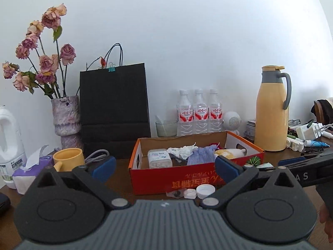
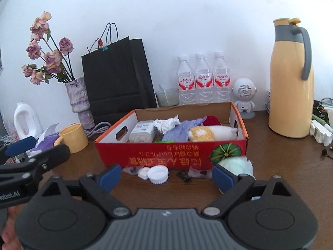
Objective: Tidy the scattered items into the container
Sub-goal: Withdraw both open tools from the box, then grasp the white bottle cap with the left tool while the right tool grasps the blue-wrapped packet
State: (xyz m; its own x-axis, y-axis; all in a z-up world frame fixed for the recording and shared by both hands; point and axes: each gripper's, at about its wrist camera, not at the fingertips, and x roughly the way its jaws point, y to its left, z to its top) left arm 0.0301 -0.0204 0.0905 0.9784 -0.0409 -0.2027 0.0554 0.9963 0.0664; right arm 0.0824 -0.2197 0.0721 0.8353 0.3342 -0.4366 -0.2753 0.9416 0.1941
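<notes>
Closest leftovers sit on the table right against the red box (image 2: 170, 154) front wall: a white bottle cap (image 2: 157, 174), light, rigid, probably easiest pinched across its ribbed rim, and a soft crumpled tissue (image 2: 237, 164). Right gripper (image 2: 166, 178) hovers over them tilted slightly down, jaws spread, nothing held; left gripper (image 1: 165, 166) likewise wide and empty.

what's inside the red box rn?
In the red box: white plastic case, crumpled tissue, purple knit cloth, yellow-and-white plush, something red at the back. Anything beneath the cloth and plush is hidden.
</notes>
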